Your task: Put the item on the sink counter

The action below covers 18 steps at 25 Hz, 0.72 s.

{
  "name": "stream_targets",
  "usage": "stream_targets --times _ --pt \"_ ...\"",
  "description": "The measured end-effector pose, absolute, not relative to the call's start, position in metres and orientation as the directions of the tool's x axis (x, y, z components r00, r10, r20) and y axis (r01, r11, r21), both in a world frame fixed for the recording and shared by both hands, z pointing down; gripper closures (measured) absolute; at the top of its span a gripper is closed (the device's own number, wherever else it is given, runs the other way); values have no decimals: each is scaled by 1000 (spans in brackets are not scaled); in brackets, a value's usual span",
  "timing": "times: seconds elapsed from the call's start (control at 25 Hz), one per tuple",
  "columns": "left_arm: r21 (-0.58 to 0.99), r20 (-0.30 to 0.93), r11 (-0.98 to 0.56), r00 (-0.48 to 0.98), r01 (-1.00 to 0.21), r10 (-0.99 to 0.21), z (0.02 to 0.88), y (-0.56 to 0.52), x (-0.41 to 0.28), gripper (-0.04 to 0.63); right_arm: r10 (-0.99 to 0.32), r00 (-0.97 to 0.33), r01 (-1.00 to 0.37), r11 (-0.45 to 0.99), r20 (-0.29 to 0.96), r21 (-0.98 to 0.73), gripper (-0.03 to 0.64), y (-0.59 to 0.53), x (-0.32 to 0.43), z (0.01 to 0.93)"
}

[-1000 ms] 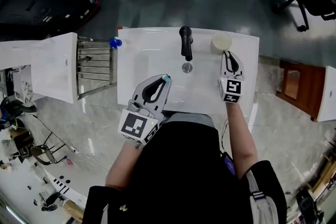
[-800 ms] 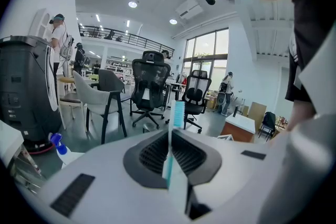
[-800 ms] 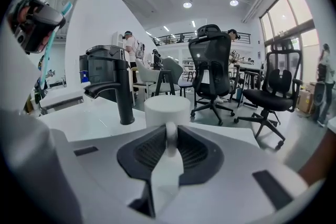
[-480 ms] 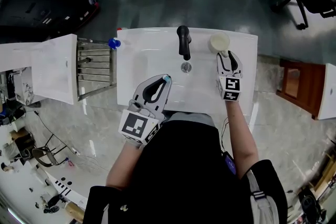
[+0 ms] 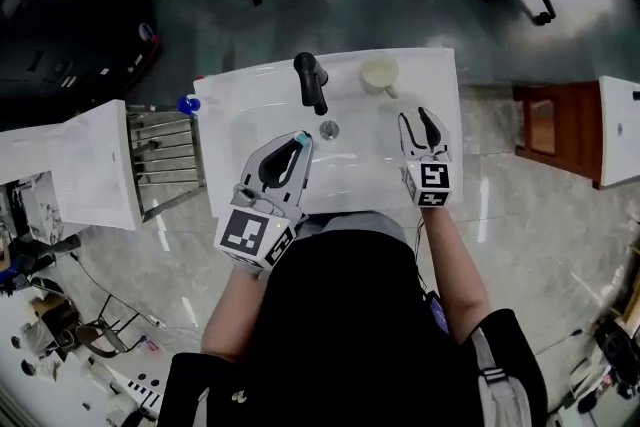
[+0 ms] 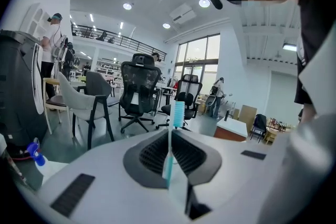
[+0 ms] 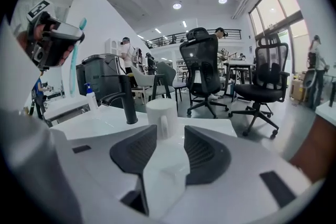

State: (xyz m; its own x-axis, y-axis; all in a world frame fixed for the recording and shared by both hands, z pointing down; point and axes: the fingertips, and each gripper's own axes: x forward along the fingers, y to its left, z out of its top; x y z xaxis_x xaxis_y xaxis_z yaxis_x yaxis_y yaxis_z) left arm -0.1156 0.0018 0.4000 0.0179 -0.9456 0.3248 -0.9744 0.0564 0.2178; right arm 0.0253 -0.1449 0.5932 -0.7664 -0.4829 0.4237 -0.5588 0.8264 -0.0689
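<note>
Standing off to one side, I saw the white cup [image 5: 380,73] upright on the sink counter [image 5: 250,90], in the back right corner near the black tap [image 5: 312,80]. The right tongs [image 5: 414,117] hung just short of it with their jaws opening and nothing between them. The cup stood a little beyond the tips, its handle turned toward them. The left tongs [image 5: 298,141] were pinched tight on a toothbrush [image 6: 177,113], held over the front of the basin with its blue-green head sticking up past the tips.

The cup looked like glazed pottery to me: stiff, fairly weighty for its size, slick on that glossy counter, and likely to chip if knocked over. The handle seemed the sensible place to take it, or else the wall at the rim. The toothbrush I judged light and rigid, thin enough to twist in a grip, so it was best held mid-handle, as it was.

A second before, the right tongs had been up against the cup with their jaws nearly together. Now they had drawn back toward the person and let go. The cup had stayed in its corner, and the left tongs had kept their hold on the toothbrush.
</note>
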Motion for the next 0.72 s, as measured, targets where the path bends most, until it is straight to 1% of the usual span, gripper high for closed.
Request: stream_targets --times 0.12,0.4,0.56,0.72 --pt "227 298 16 54 -974 -953 395 -19 -116 561 -516 -746 -599 796 422 -85 459 -138 45 584" --pt "260 242 -64 129 -964 -962 386 -75 -105 560 -555 -705 -653 750 442 -101 544 -111 92 562" --pt "276 218 -107 171 -955 -961 387 -102 -99 561 -591 -677 -688 719 438 -93 555 -99 115 548" --pt "293 213 -116 183 -949 -960 395 -125 -101 561 -624 -647 -722 686 437 -90 557 -91 131 536"
